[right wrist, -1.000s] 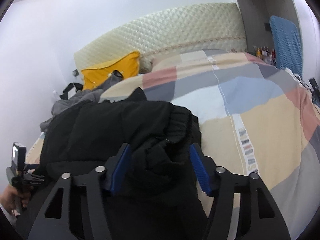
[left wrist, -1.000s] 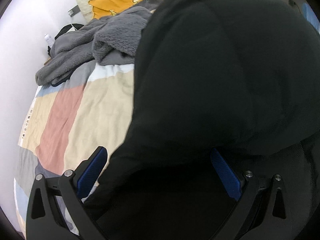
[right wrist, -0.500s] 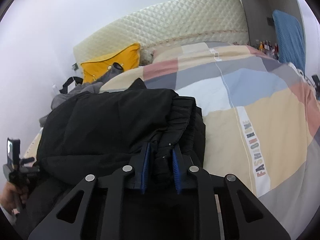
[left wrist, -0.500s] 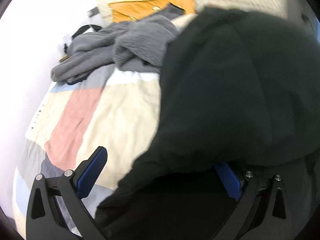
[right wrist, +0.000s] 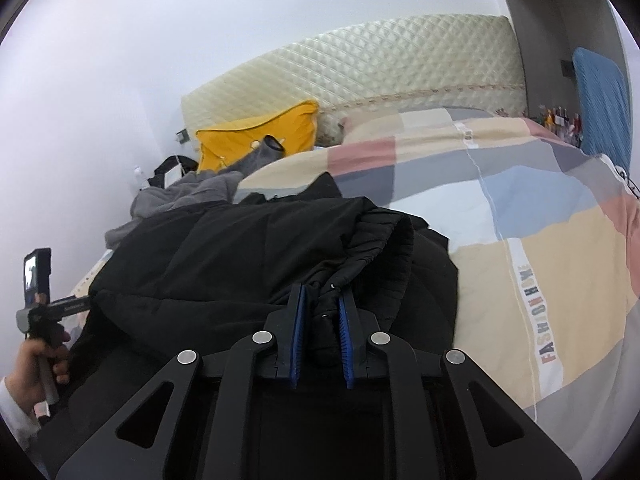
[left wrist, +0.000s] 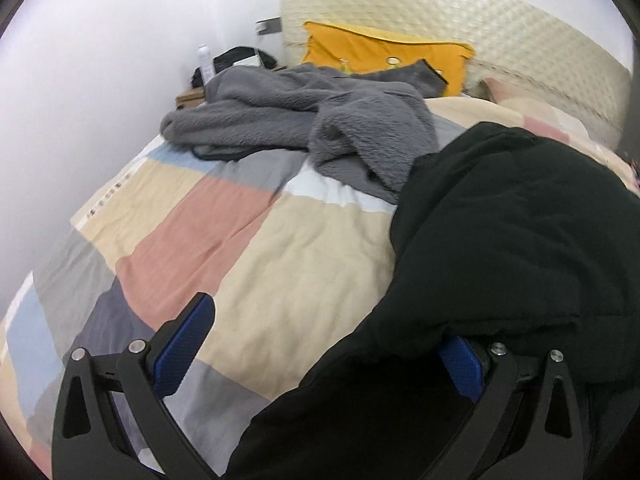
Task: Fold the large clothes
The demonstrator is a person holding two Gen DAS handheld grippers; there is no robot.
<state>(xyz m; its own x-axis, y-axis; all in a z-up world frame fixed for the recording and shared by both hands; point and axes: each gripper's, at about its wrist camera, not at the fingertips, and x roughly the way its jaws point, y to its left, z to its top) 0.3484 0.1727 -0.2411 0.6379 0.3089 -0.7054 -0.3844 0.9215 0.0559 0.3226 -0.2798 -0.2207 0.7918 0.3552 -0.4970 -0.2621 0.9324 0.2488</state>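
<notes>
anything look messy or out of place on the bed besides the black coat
Yes: a grey fleece garment lies crumpled in a heap near the head of the bed, partly over the yellow pillow and beside the black coat, unfolded. The patchwork duvet shows only light creases.

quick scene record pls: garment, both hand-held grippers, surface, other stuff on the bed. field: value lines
garment: black padded jacket, bunched on the bed
right hand-held gripper: shut on a fold of the jacket near its ribbed edge
left hand-held gripper: open, jacket draped over its right finger, left finger over bare quilt
surface: patchwork quilt in beige, pink, grey and blue
other clothes: grey fleece garment, crumpled, beyond the jacket
pillow: yellow pillow against the quilted headboard
</notes>
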